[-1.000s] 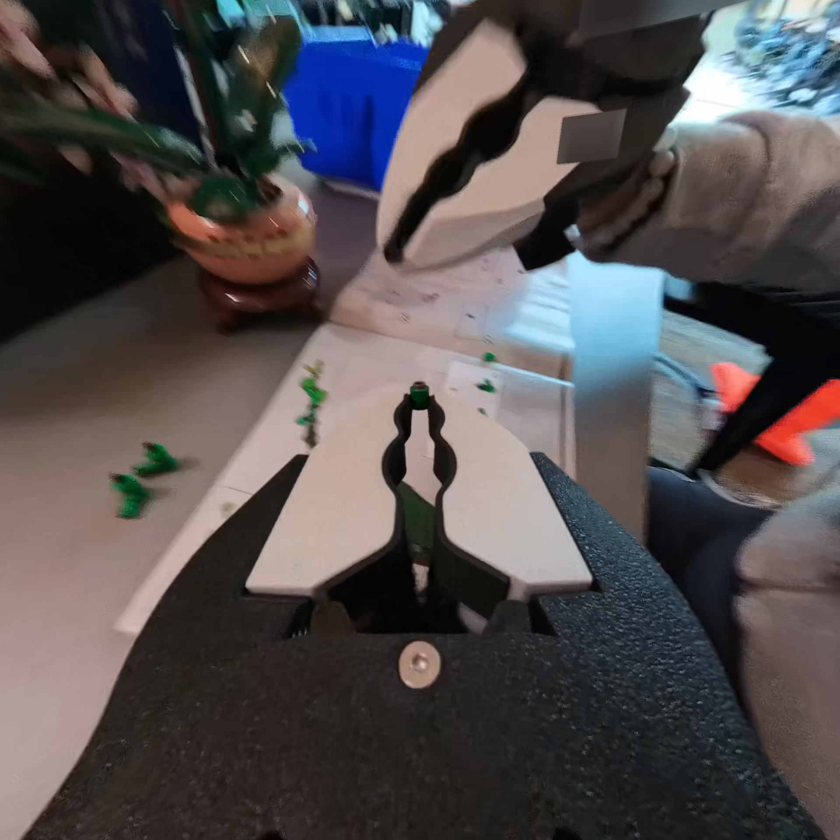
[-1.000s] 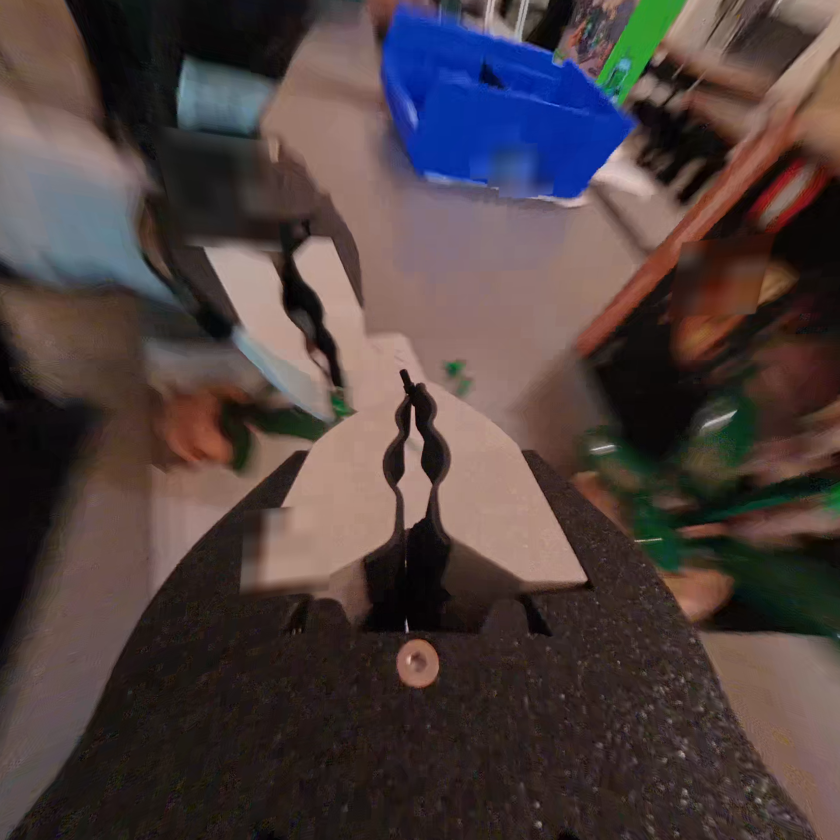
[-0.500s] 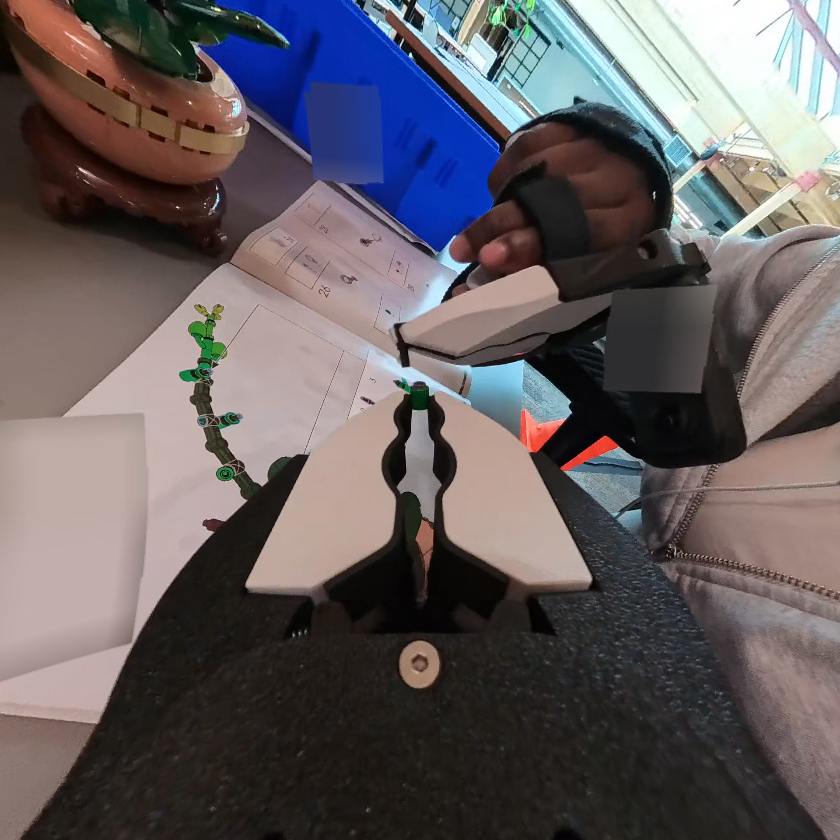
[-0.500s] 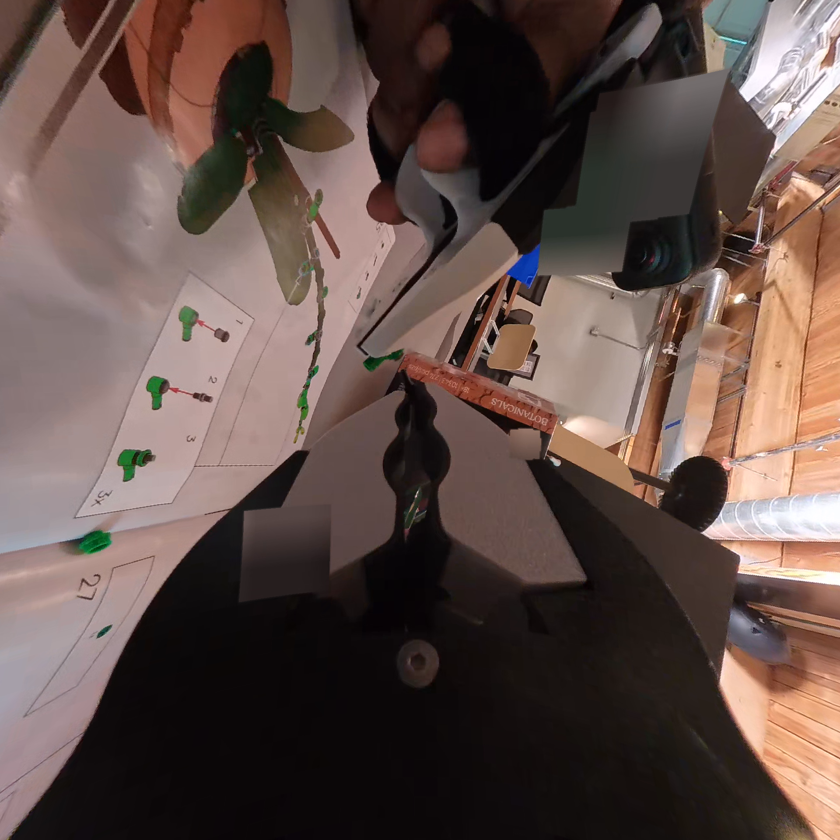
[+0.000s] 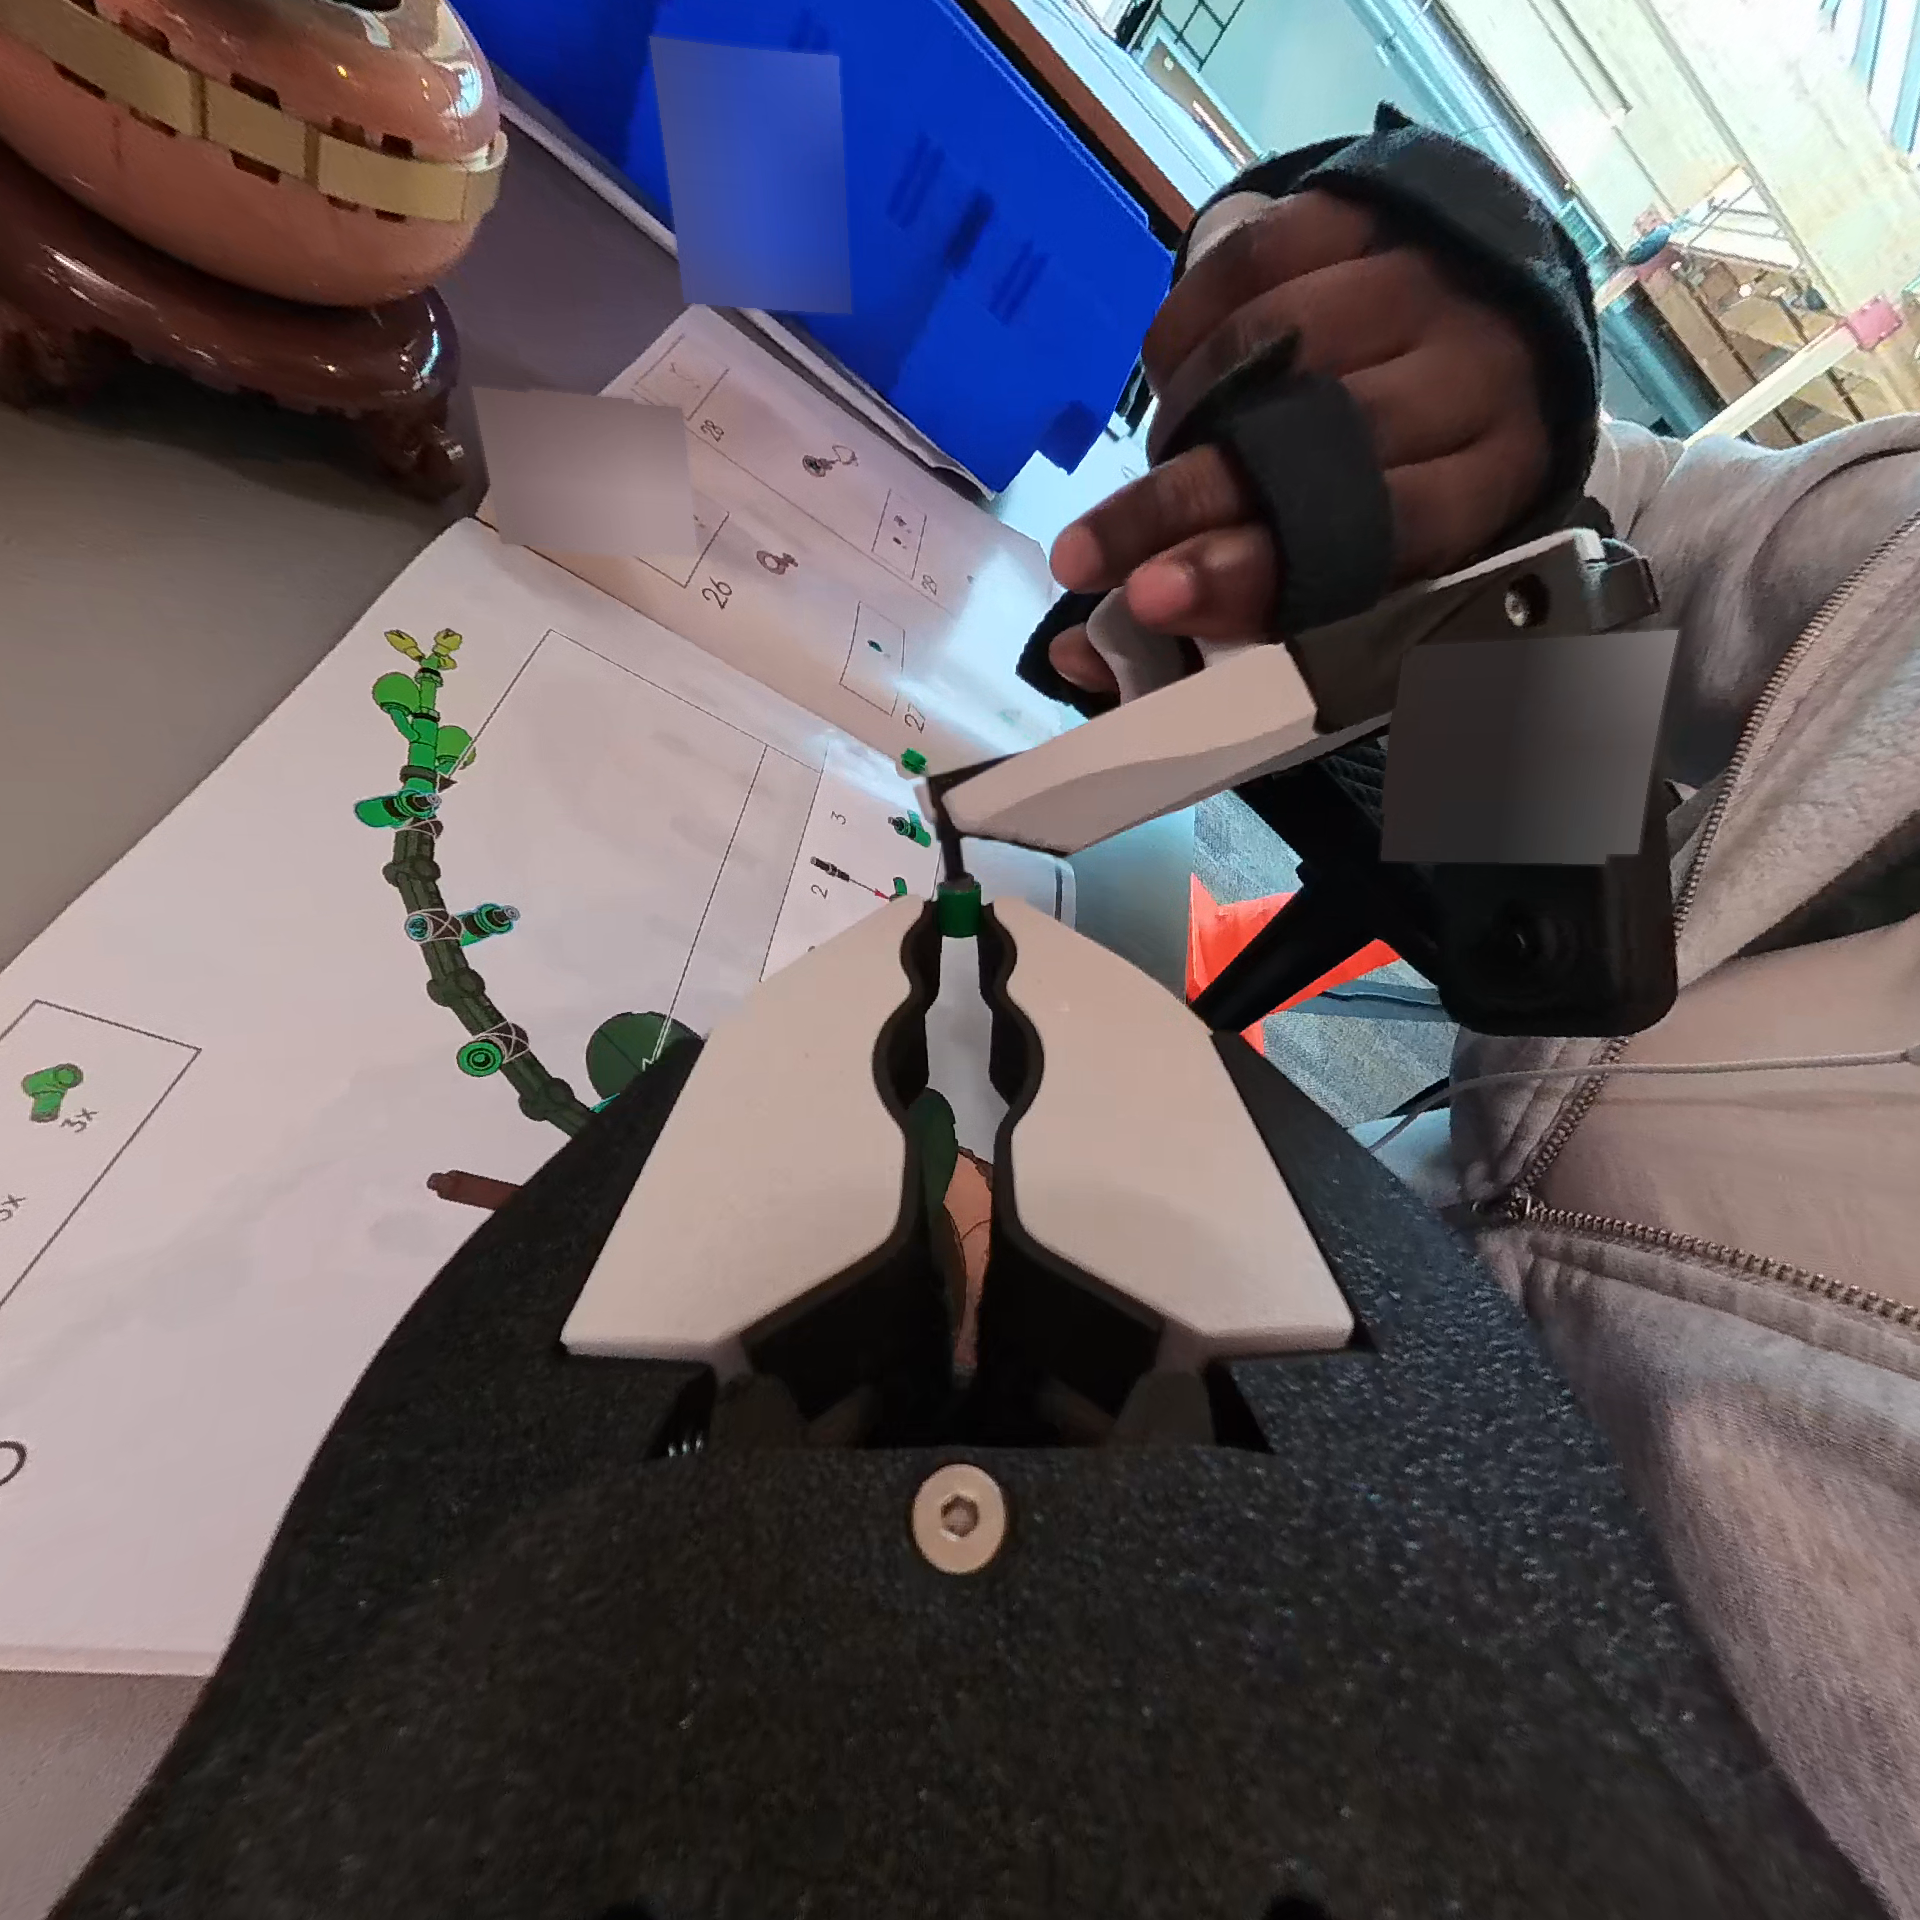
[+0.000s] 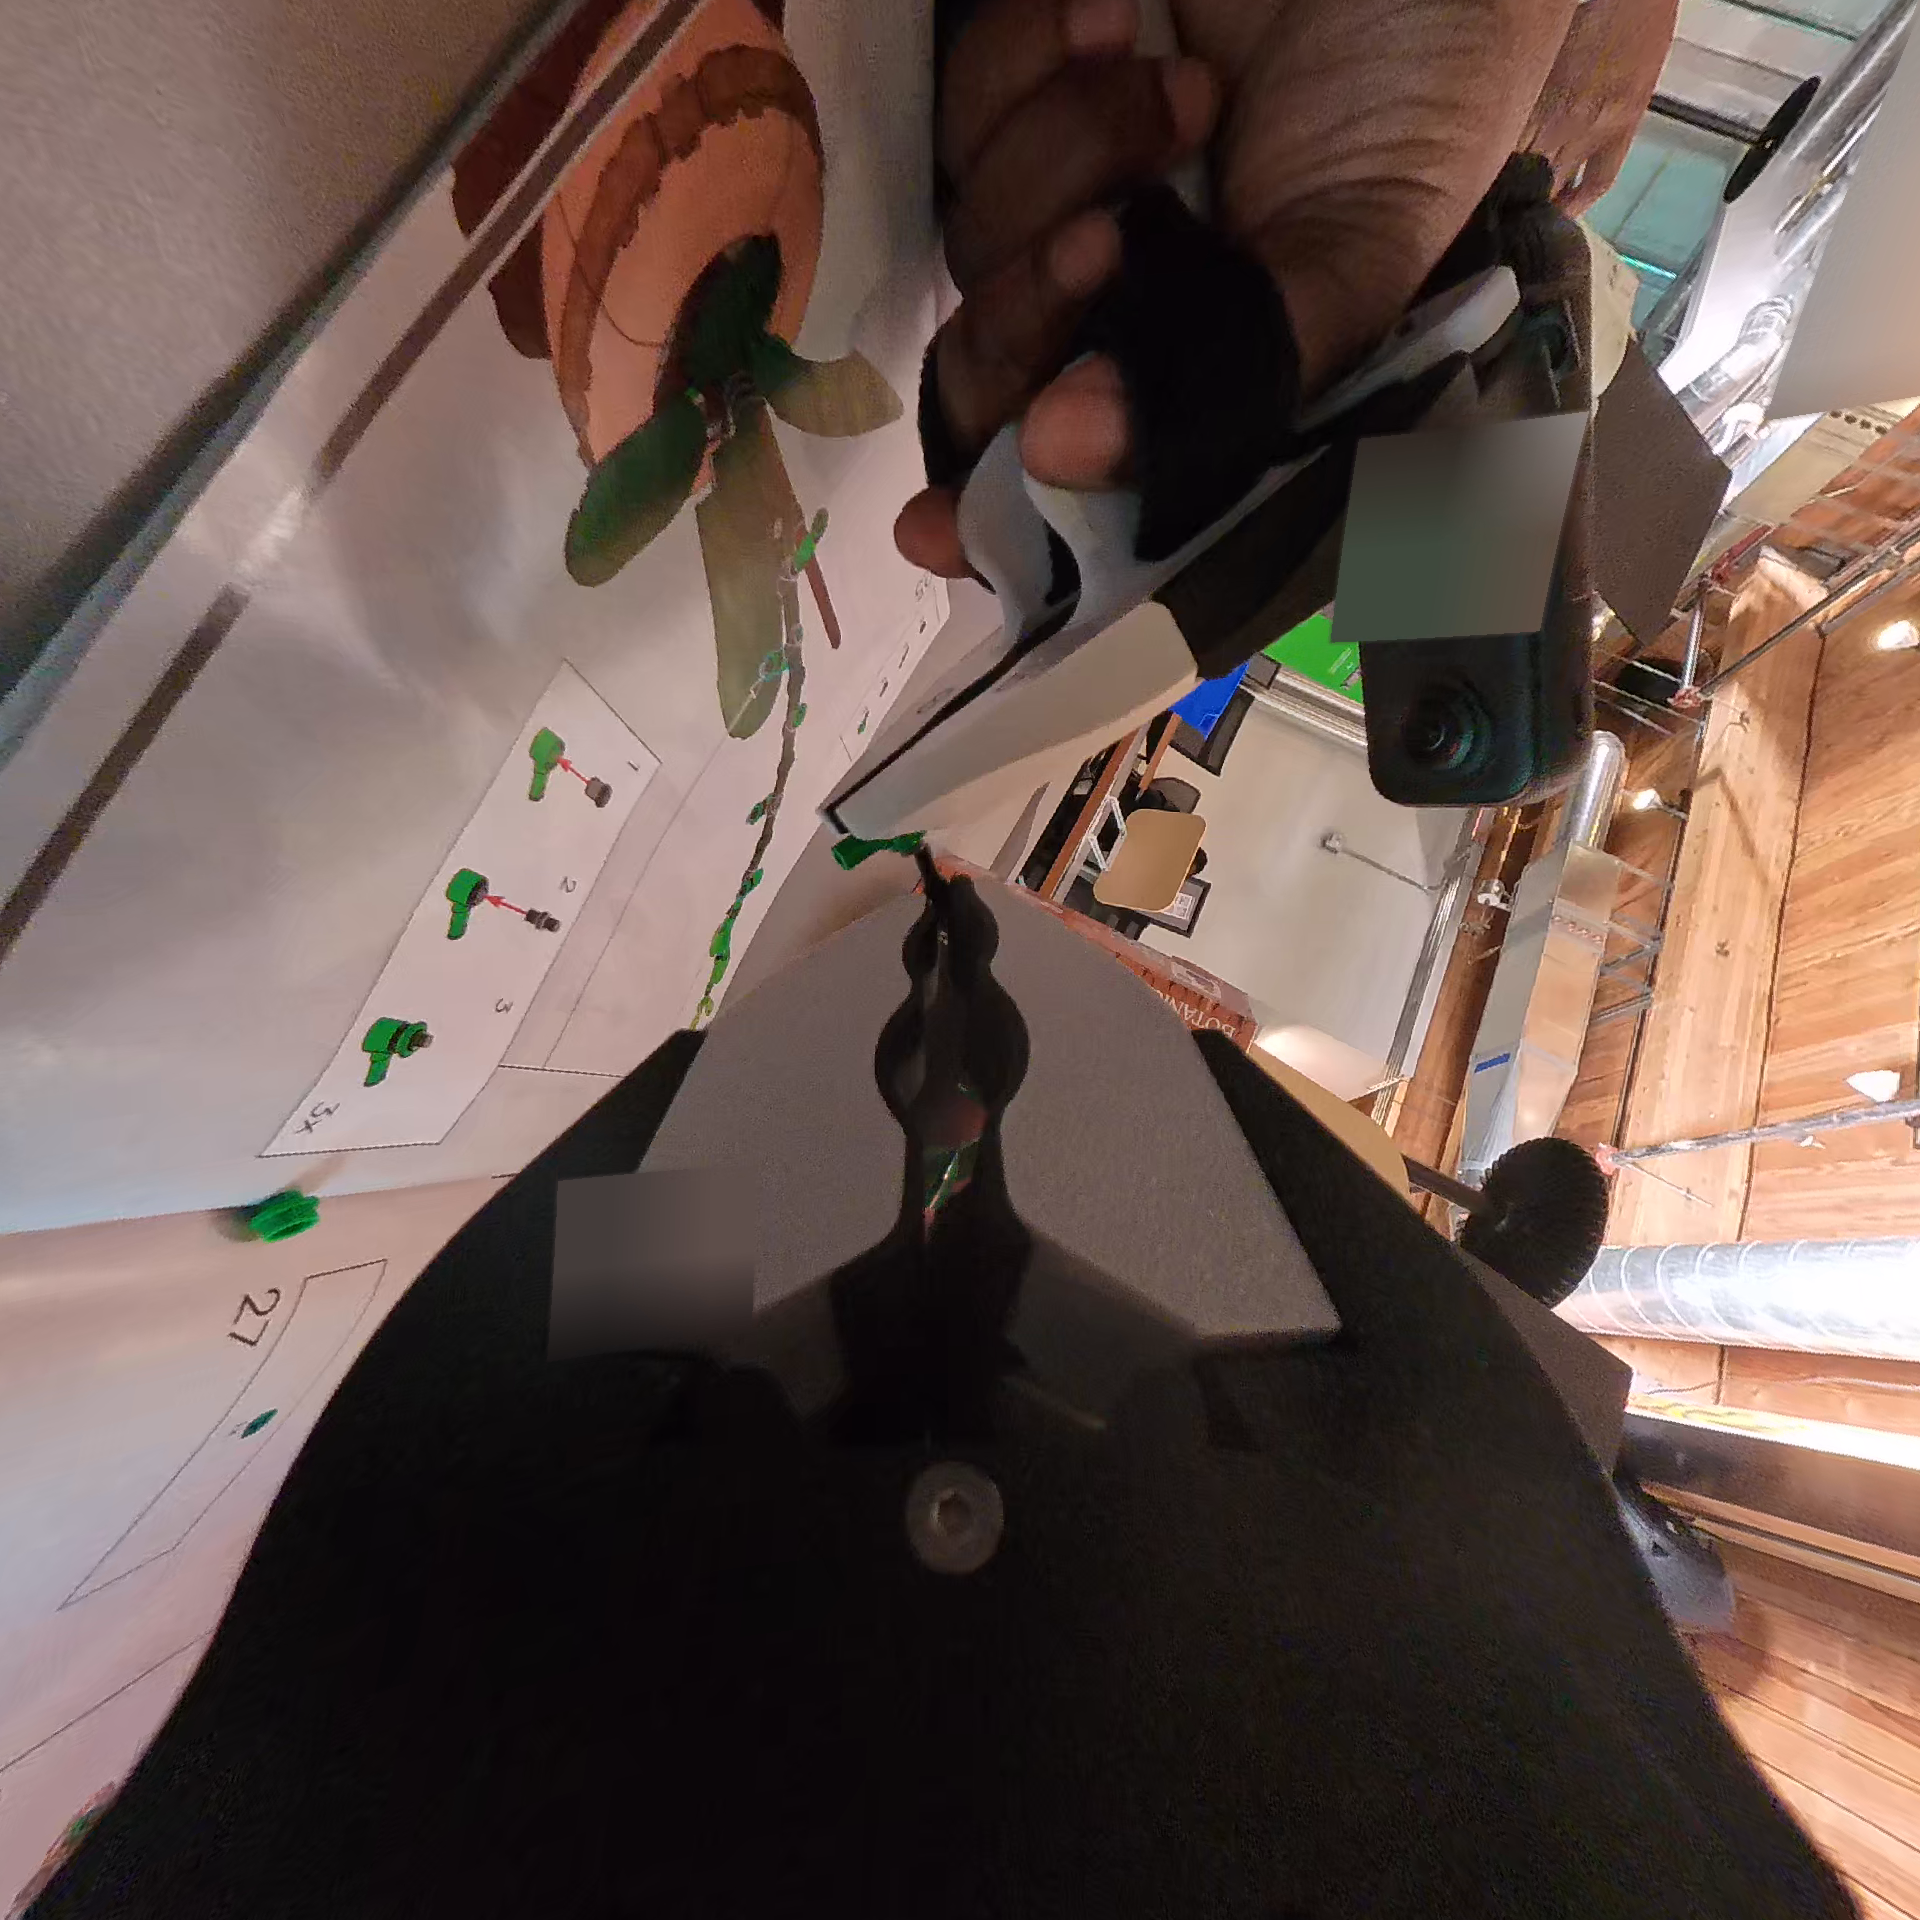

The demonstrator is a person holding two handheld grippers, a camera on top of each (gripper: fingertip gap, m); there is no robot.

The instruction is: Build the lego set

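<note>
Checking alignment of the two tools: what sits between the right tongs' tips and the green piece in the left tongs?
In the left wrist view, only a thin black pin bridges the right tongs and the green piece.

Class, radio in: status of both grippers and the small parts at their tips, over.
Left gripper shut on small green plastic connector. Right gripper shut on thin black pin, pin end at the connector's top. Open instruction booklet beneath; nothing between.
</note>
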